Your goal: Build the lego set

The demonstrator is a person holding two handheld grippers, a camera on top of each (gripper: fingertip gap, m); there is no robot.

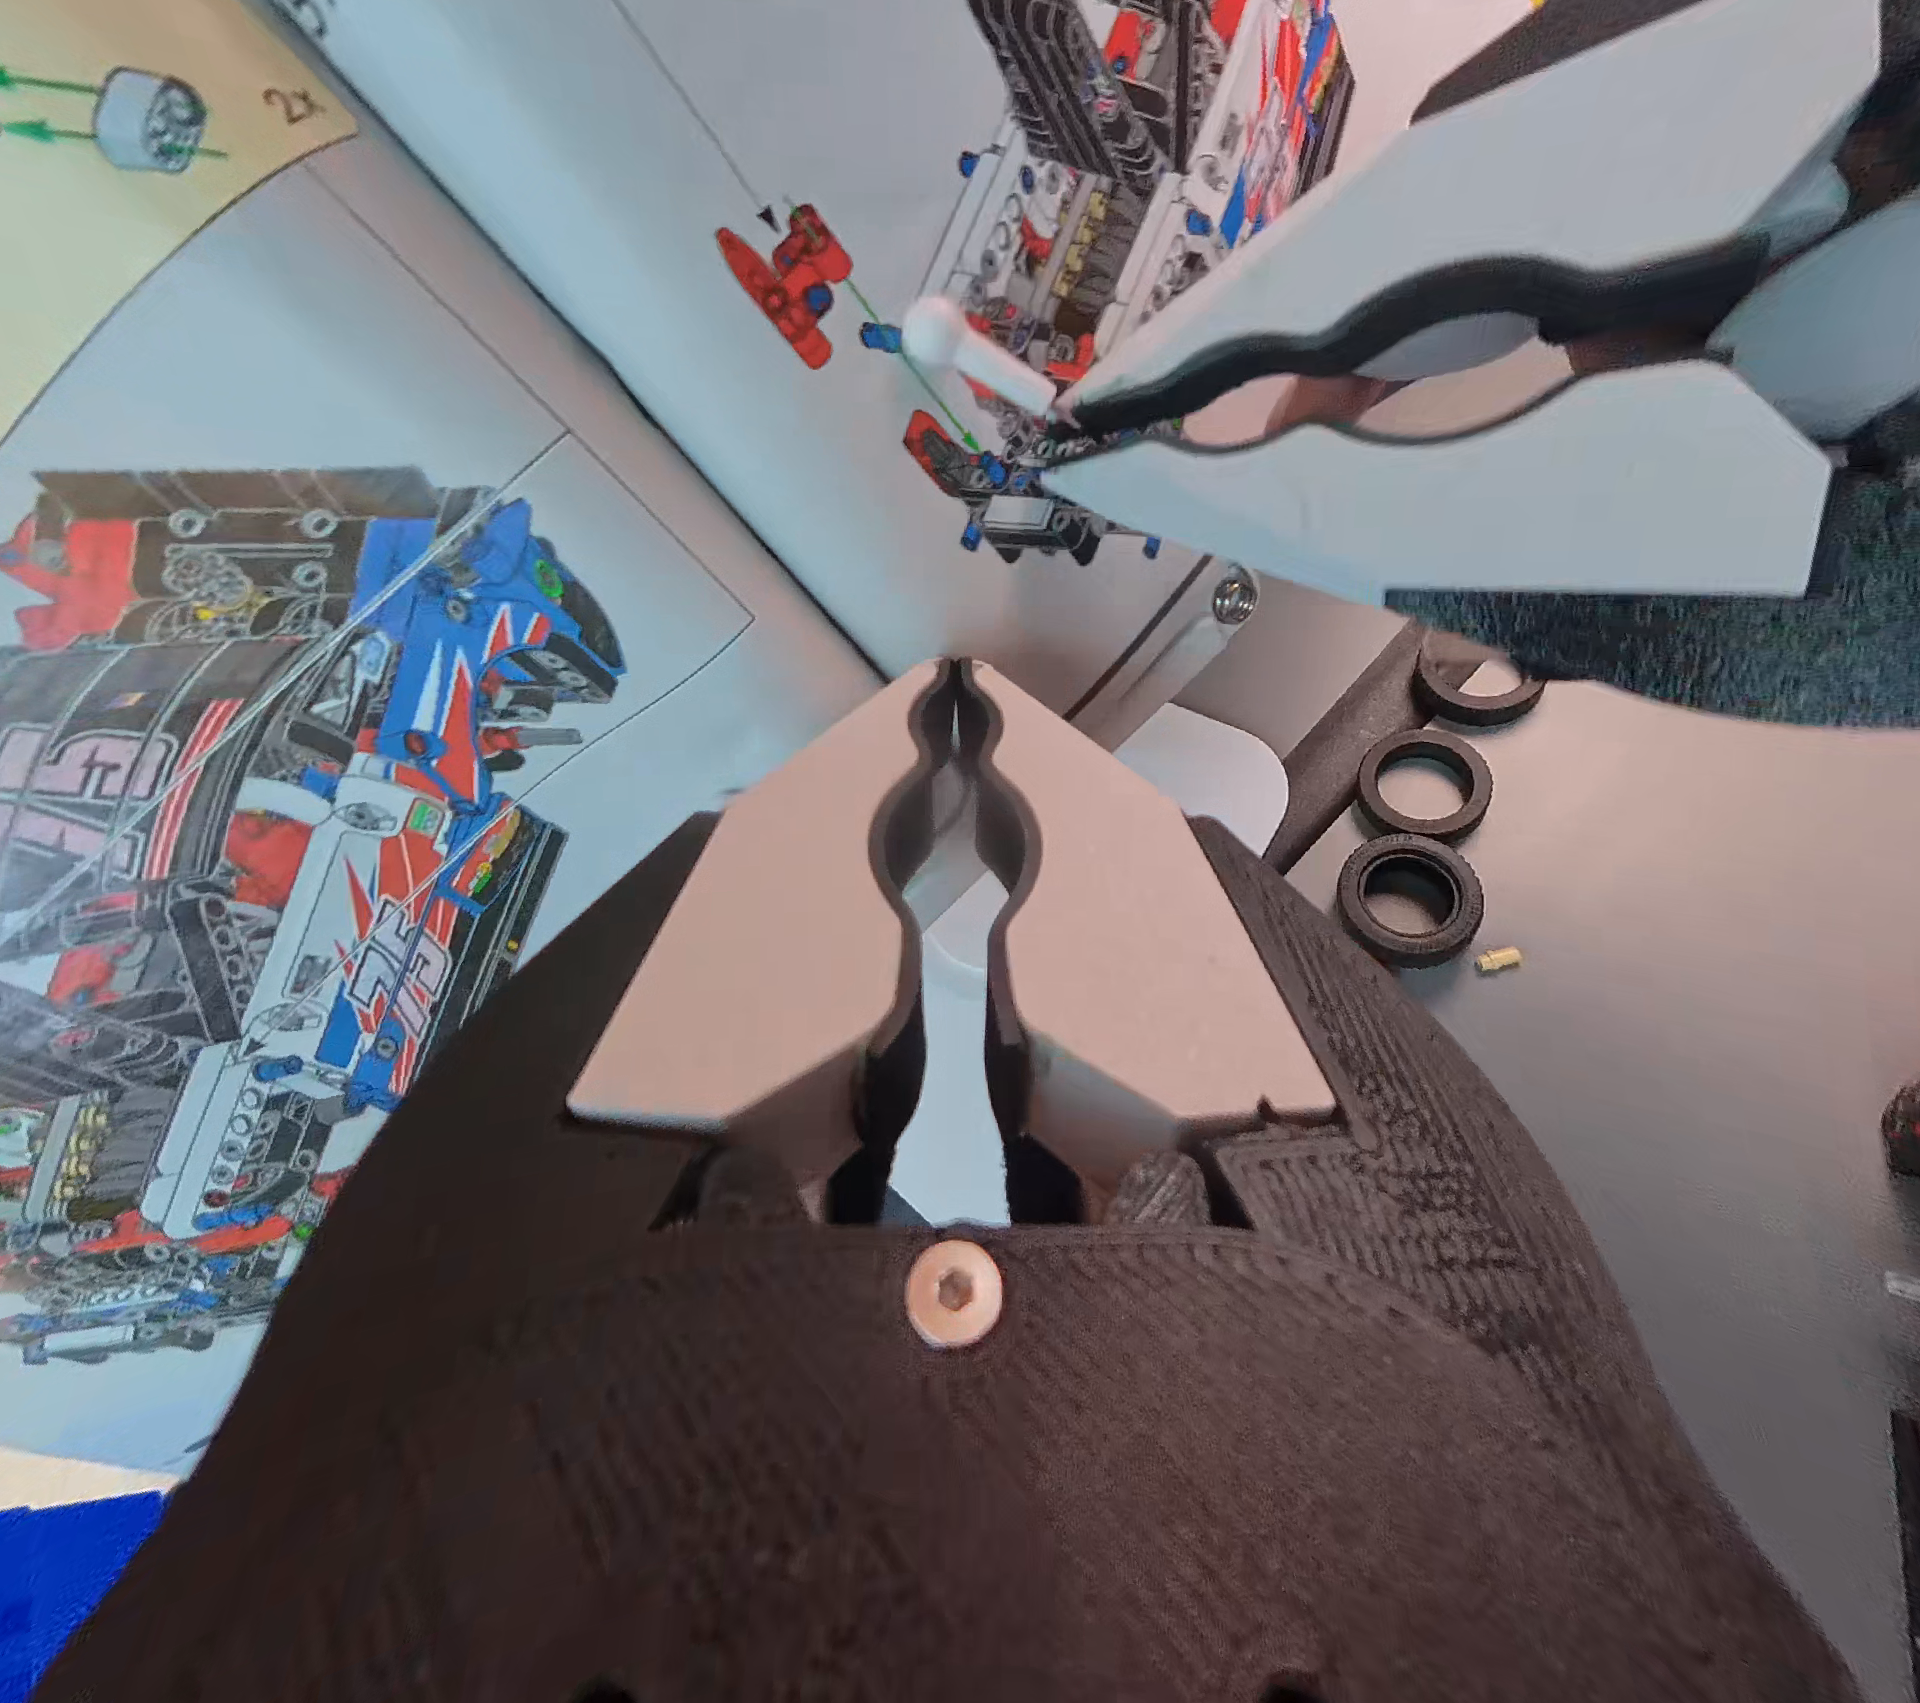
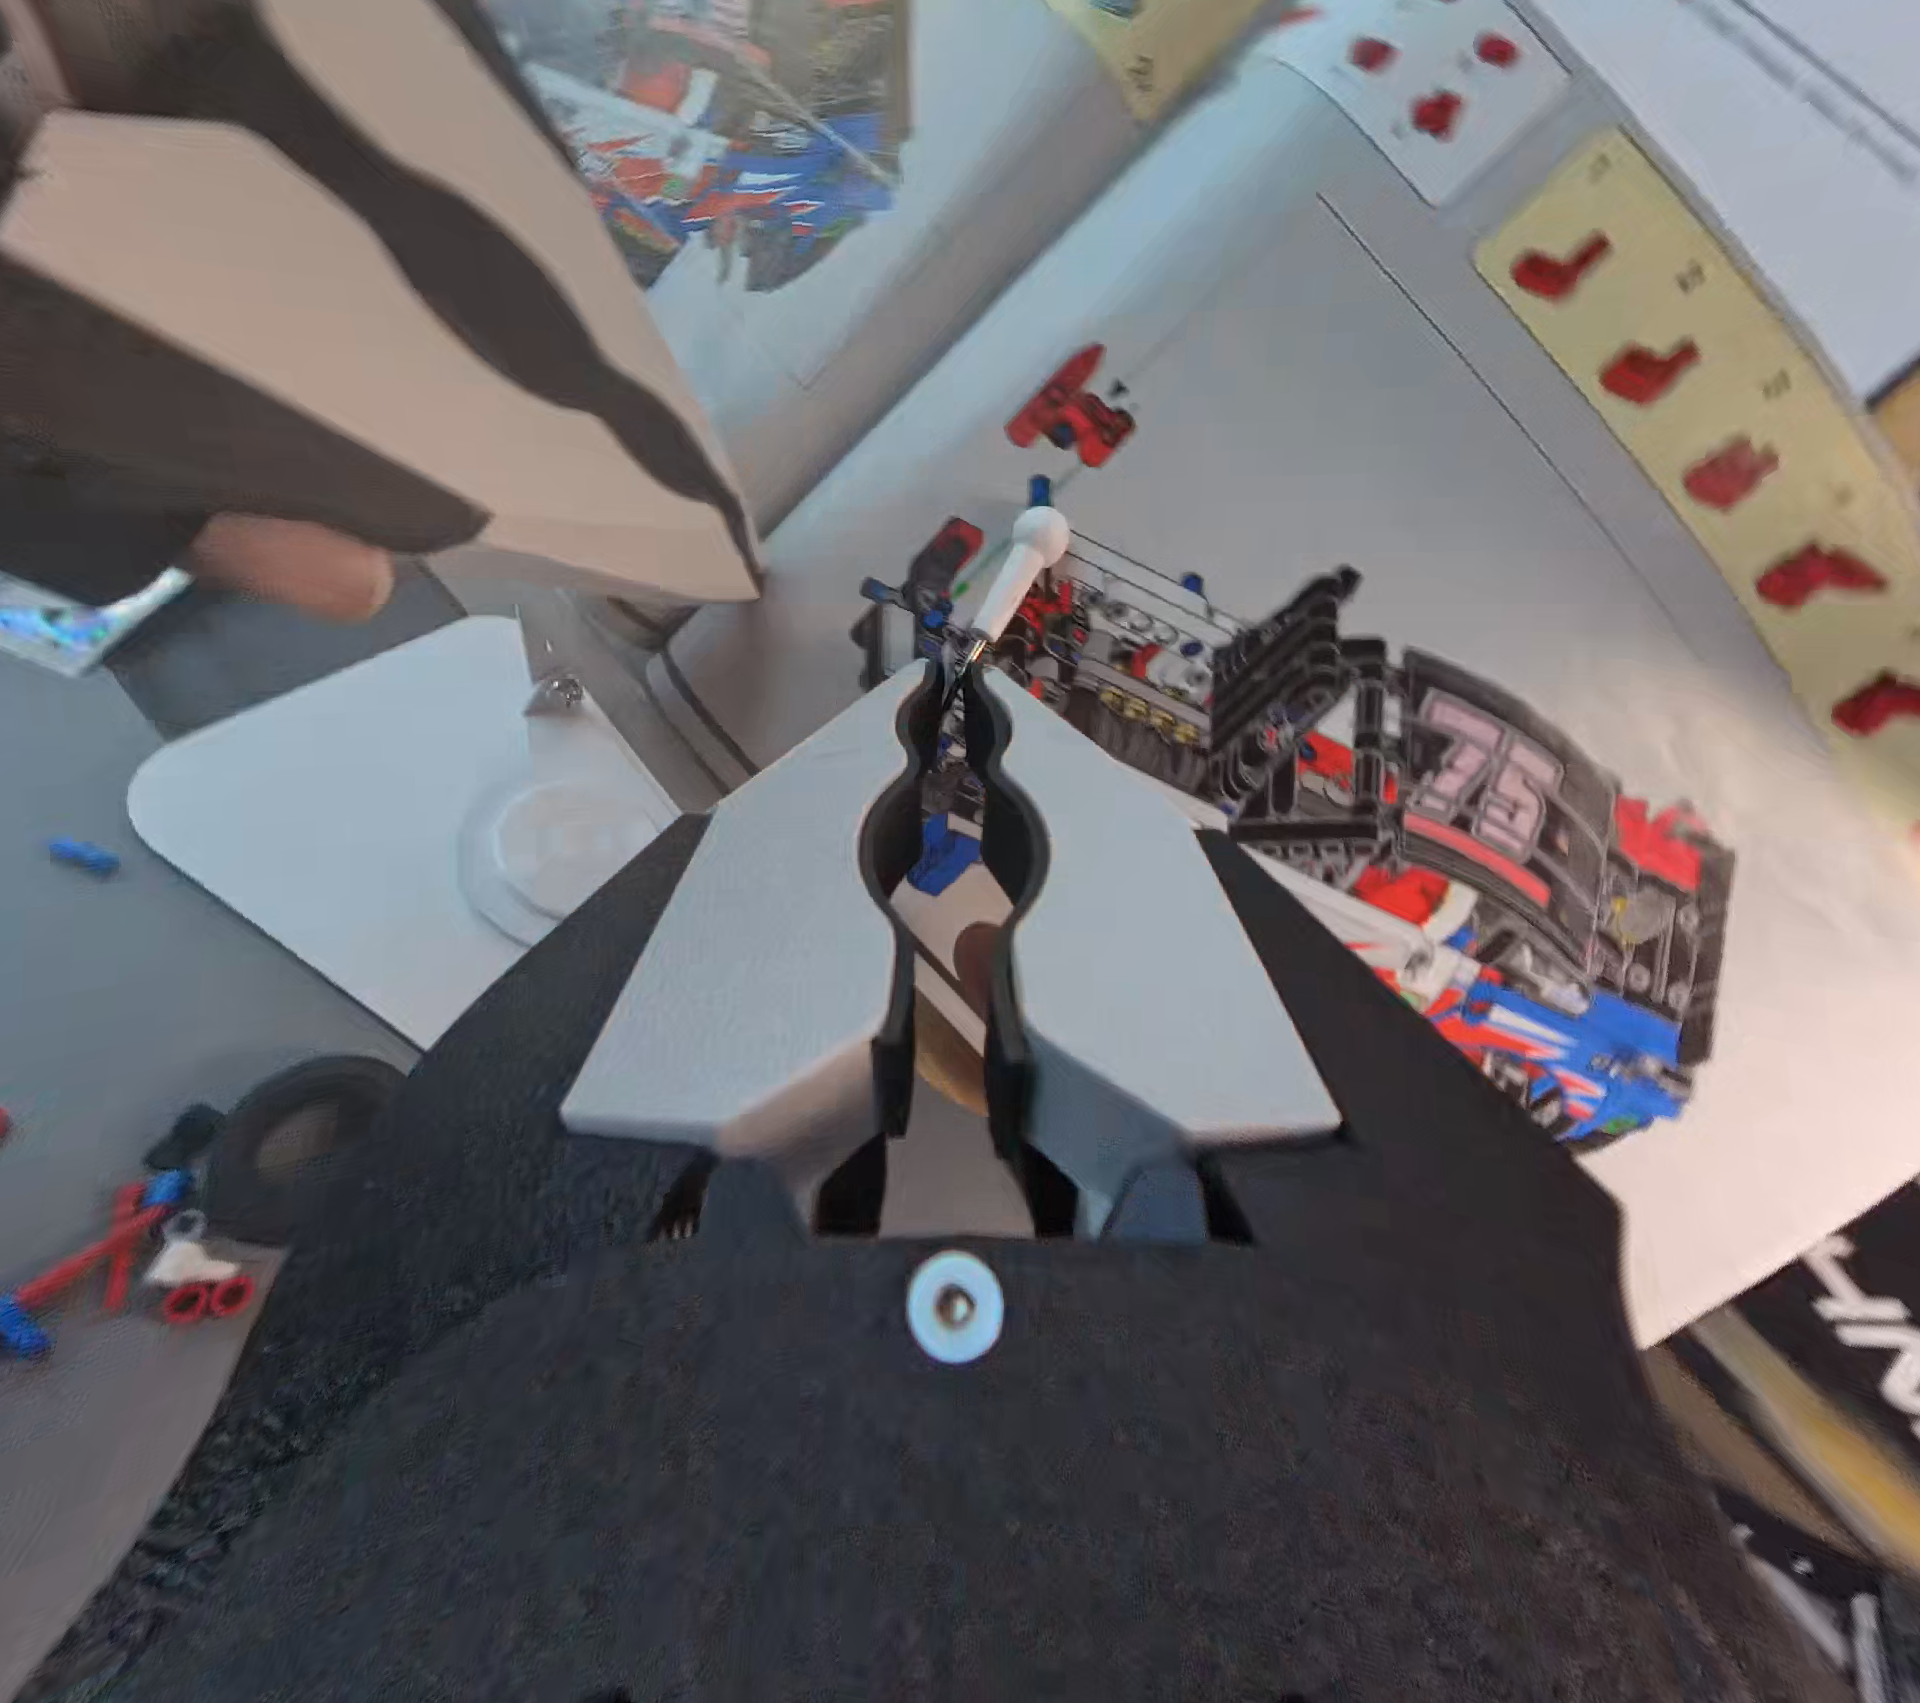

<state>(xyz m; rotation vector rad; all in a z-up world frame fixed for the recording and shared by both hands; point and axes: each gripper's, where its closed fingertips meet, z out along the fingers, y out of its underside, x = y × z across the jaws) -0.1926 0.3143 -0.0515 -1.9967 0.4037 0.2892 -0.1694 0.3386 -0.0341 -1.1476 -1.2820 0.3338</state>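
Two grippers hang over the open instruction booklet (image 2: 1351,427), which leans on a white stand (image 2: 343,801). My right gripper (image 2: 961,677) has its jaws pinched together on a thin metal pin tipped with a white stylus (image 2: 1023,573); the stylus sticks out just ahead of the jaw tips, its round end touching or almost touching the printed step drawing. I judge I'm holding it this way to point at the current step, or to pin the page flat, while reading what to build next. My left gripper (image 1: 956,677) has its jaws closed on nothing I can see, tips just above the booklet's lower edge near the stand's arm, probably parked out of the way.

No container shows in either view. Loose lego pieces lie bare on the grey table (image 1: 1662,1082): three black tyres (image 1: 1425,785) to the right of the left jaws, and red and blue parts (image 2: 125,1269) well left of and behind the right jaws. No assembled model shows clearly.
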